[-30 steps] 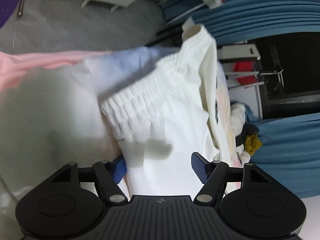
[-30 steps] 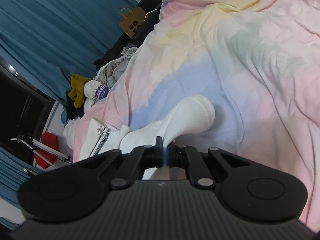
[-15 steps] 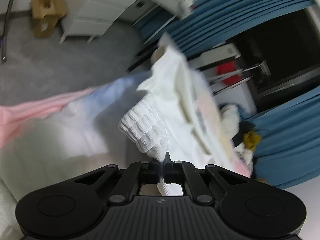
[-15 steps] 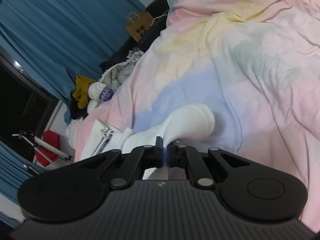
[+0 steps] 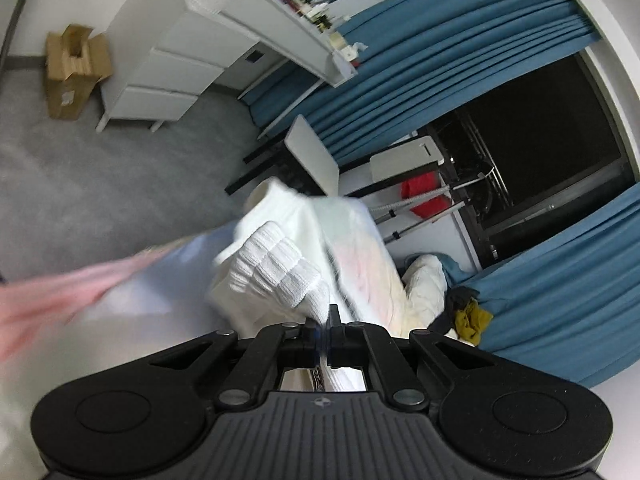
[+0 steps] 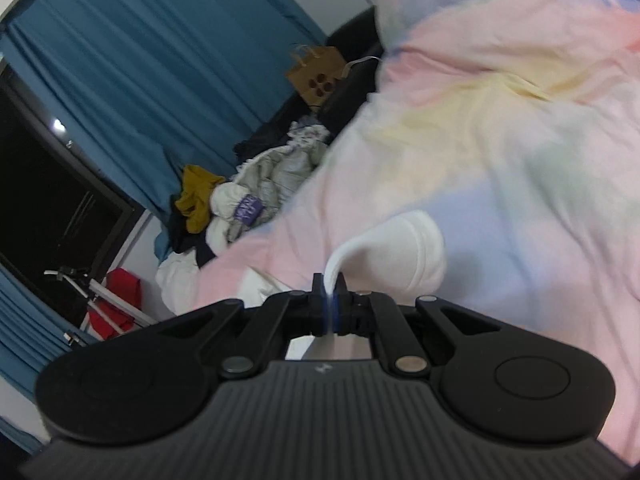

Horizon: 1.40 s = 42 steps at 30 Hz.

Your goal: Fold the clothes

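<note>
so: white sweater lifted off the pastel bedspread, bunched and hanging between the two tools. ribbed cuff puffed up just ahead of the left gripper, jaws pressed together on the knit right behind it. body of the garment trailing away far and right in that view, blurred, a faint pink-yellow print showing on it. over in the right wrist view, right gripper likewise clamped tight on a thin white fold, a rounded loop of the same sweater bulging just beyond the tips and hovering over the blue-pink patch of the bedspread. farther out: heap of loose clothes at the left edge of the bed, mustard piece on top; brown paper bag far behind it; blue curtains framing a dark window. white drawer unit and a cardboard box on grey carpet, far left in the left wrist view.
</note>
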{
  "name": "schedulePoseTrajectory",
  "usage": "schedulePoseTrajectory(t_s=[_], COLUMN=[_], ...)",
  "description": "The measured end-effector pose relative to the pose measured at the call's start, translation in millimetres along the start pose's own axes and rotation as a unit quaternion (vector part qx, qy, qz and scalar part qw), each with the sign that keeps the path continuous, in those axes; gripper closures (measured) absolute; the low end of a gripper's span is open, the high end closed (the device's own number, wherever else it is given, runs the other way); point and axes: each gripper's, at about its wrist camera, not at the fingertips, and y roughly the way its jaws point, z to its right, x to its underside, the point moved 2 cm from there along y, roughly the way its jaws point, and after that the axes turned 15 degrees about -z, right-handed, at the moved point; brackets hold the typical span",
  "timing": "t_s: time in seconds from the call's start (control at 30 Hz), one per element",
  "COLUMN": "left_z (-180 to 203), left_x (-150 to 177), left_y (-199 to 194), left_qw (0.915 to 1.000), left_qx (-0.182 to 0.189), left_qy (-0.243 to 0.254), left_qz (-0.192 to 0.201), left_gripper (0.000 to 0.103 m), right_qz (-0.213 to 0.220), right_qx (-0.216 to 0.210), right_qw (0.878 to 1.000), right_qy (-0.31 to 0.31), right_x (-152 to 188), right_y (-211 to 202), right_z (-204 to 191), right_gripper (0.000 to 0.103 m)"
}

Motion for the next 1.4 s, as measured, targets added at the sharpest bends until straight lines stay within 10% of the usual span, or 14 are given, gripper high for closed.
schedulePoseTrajectory(t_s=[0.33, 0.67, 0.8, 0.97, 1.13, 1.4], left_z=[49.0, 42.2, 43.3, 49.8, 43.8, -5.6], left_x=[-123.2, -190.2, -188.7, -162.0, -94.0, 1.4], left_y=[165.4, 338.1, 341.7, 298.0, 232.9, 189.5], left_qw=[0.9981, 0.9846, 0.9863, 0.9924, 0.9967, 0.9962], left_qx=[-0.06, -0.165, -0.15, -0.09, -0.007, 0.066], left_qy=[-0.011, 0.04, 0.052, 0.075, 0.079, -0.054], left_qz=[-0.002, -0.041, -0.047, -0.038, 0.016, 0.019], left_gripper=[0.1, 0.096, 0.088, 0.055, 0.03, 0.027], right_qz=[-0.007, -0.045, -0.044, -0.047, -0.061, -0.122], right_qx=[0.068, 0.146, 0.107, 0.035, -0.028, -0.097], right_qw=[0.989, 0.963, 0.968, 0.979, 0.99, 0.987], right_qy=[-0.128, -0.221, -0.222, -0.196, -0.127, 0.036], right_x=[-35.1, -2.4, -3.8, -11.0, -4.2, 31.2], right_y=[169.1, 339.7, 333.1, 288.0, 222.8, 157.0], right_z=[-142.0, -159.3, -154.0, -144.7, -108.5, -10.1], right_gripper=[0.098, 0.096, 0.081, 0.049, 0.044, 0.043])
